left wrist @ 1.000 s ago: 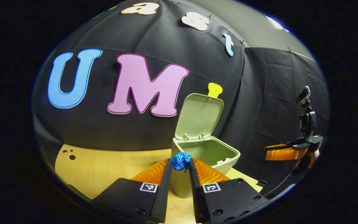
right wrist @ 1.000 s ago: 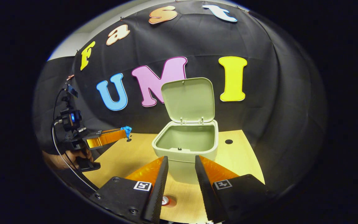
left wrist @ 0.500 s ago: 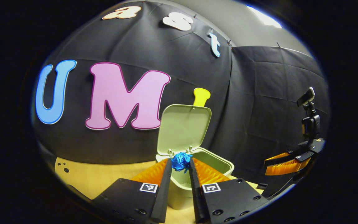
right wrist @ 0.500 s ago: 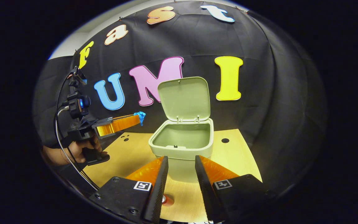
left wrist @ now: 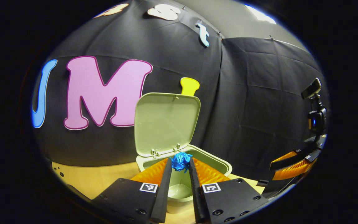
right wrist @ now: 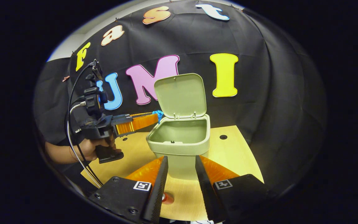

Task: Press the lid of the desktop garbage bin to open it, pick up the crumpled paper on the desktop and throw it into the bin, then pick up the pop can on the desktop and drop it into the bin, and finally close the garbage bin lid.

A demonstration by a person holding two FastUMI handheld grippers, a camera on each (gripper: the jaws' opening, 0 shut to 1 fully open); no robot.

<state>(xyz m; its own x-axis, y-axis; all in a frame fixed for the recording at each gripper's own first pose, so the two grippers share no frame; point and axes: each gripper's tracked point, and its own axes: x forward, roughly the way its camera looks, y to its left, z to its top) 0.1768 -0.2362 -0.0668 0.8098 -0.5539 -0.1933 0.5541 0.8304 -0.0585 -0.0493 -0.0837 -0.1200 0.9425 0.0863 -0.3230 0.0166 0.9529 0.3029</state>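
The pale green bin (right wrist: 179, 141) stands on the wooden desk with its lid (right wrist: 180, 95) up. In the left gripper view my left gripper (left wrist: 180, 163) is shut on a blue crumpled paper ball (left wrist: 180, 161) held over the near rim of the bin (left wrist: 222, 166). The right gripper view shows that left gripper (right wrist: 157, 115) from the side, at the bin's left rim, held by a hand (right wrist: 90, 149). My right gripper (right wrist: 179, 160) stands open in front of the bin, nothing between its fingers. A red pop can (right wrist: 166, 198) lies on the desk just below it.
The wooden desk (right wrist: 228, 155) has small holes (right wrist: 223, 137) near the back. Black cloth walls close off the back and sides. In the left gripper view the right gripper (left wrist: 291, 166) hangs off to the right of the bin.
My left gripper has carried the paper ball up to the bin, now over its rim. The right gripper has barely moved.
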